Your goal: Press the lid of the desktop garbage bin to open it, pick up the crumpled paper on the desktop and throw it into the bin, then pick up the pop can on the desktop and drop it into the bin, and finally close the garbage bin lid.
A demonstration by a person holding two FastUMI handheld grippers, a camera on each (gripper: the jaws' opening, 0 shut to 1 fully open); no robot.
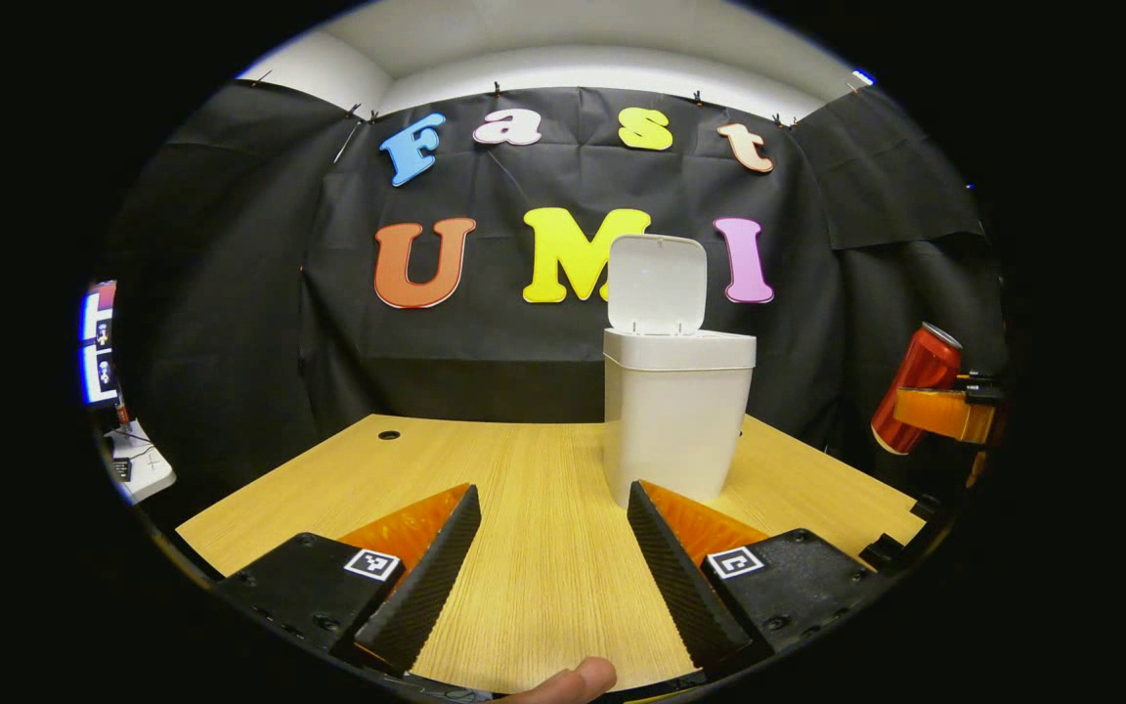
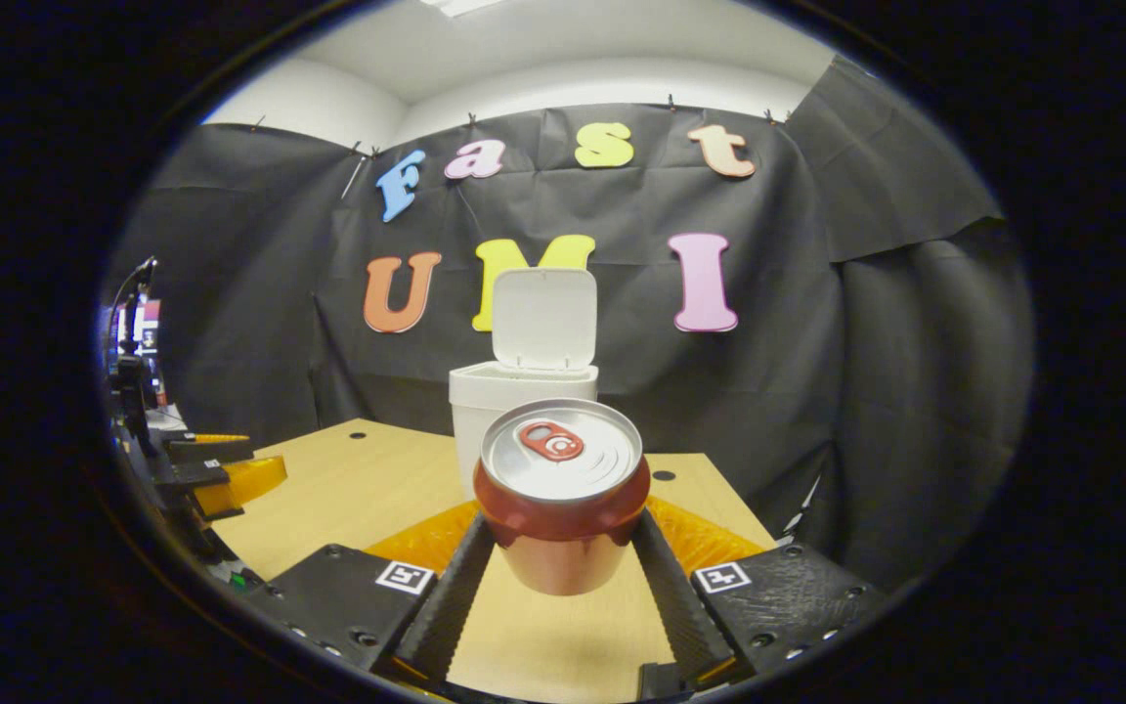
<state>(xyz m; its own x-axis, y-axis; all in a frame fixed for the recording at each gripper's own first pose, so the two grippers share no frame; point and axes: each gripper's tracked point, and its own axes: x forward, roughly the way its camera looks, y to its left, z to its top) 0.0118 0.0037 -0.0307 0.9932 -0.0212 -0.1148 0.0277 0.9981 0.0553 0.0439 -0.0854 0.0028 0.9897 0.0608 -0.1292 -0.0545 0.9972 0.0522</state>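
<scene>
Nearest the lens in the left gripper view we noted a fingertip [image 1: 563, 682], cut off at the bottom edge. Above it the left gripper [image 1: 553, 508] had its fingers spread wide over the wooden desktop [image 1: 524, 489], pinching nothing. Beyond the right-hand finger stood the white garbage bin [image 1: 677, 416], its lid [image 1: 656, 284] raised upright; the bin's foot was partly masked by that finger. Far right, at the rim, we saw the red pop can [image 1: 915, 388] tilted and off the desk, held in the other gripper, whose fingers were too cropped to read.

Closest in the right gripper view, the right gripper [image 2: 557, 552] was pinching the pop can [image 2: 561, 508] between both fingers, top toward us. It hid most of the bin [image 2: 470, 411] behind; lid [image 2: 544, 319] stood open. We could not see into the bin. At left edge, the left gripper [image 2: 231, 479] was partly cut off.
</scene>
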